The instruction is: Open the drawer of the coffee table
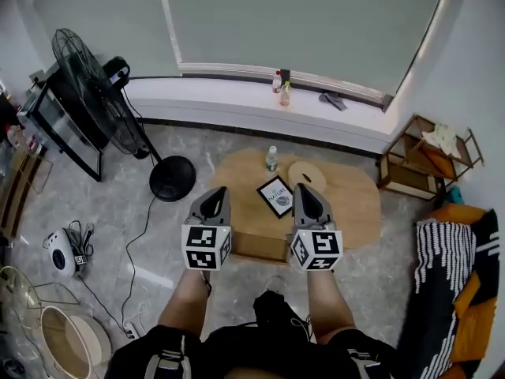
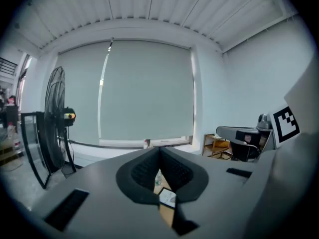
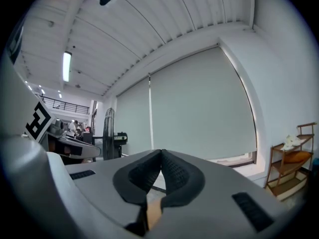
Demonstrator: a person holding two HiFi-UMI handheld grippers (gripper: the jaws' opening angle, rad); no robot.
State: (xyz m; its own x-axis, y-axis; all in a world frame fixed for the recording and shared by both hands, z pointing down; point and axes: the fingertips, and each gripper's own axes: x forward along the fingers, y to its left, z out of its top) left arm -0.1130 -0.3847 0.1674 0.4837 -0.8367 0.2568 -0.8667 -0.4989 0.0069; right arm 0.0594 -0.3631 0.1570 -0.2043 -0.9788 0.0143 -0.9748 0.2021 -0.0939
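You hold both grippers side by side, up in front of you and high over the floor. The left gripper (image 1: 213, 196) has its jaws pressed together, with nothing in them. The right gripper (image 1: 308, 194) is pressed together too, and it holds nothing.

The table (image 1: 351, 204) is down below, past the two grippers. It is wooden, with round ends. The drawer (image 1: 259, 248) is on the side of the table near you. In the head view it shows between the two grippers, and it looks like it sticks out a bit from the table edge. No gripper touches it.

On the table stand a bottle (image 1: 271, 158), a dark card (image 1: 276, 196) and a round wooden lid (image 1: 306, 174). The card lies between the two grippers' tips in the head view.

A big fan (image 1: 95, 89) stands on the floor to the left. A wooden shelf (image 1: 426, 160) is on the right, by the wall. Two small bottles (image 1: 282, 85) stand on the window ledge (image 1: 221, 93).
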